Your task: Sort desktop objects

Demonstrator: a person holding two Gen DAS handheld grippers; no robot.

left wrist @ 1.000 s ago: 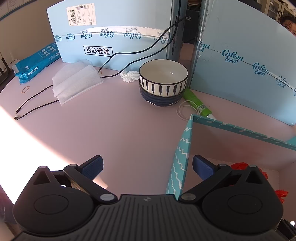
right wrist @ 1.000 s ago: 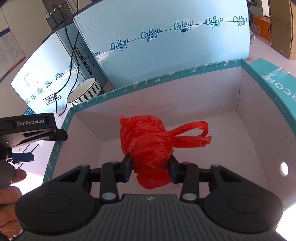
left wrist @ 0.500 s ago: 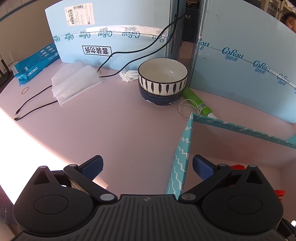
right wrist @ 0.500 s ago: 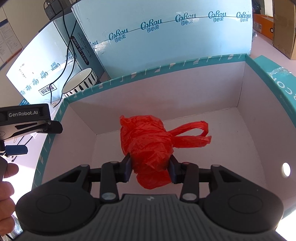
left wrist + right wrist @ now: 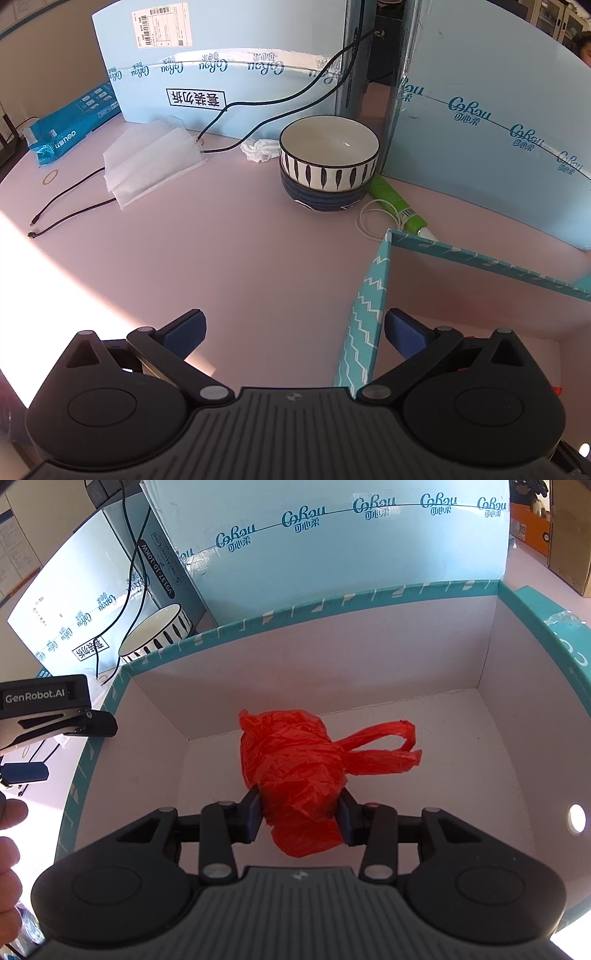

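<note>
My right gripper (image 5: pixel 301 814) is shut on a crumpled red plastic bag (image 5: pixel 295 768) and holds it inside a teal-rimmed cardboard box (image 5: pixel 332 605), low over the box floor. My left gripper (image 5: pixel 293 330) is open and empty; its fingers straddle the box's left wall (image 5: pixel 364 317). The left gripper also shows at the left of the right wrist view (image 5: pixel 55 716). Two stacked bowls (image 5: pixel 328 162), a white tissue pack (image 5: pixel 151 162), a crumpled tissue (image 5: pixel 258 149) and a green tube (image 5: pixel 397 201) lie on the pink table.
Light-blue cartons (image 5: pixel 229 62) stand along the back. Black cables (image 5: pixel 74 210) run across the table on the left. A blue package (image 5: pixel 70 125) and a rubber band (image 5: pixel 50 178) lie at far left. A white string loop (image 5: pixel 373 221) lies beside the tube.
The right gripper has lowered the red bag deeper into the box. The left gripper has barely moved and stays open.
</note>
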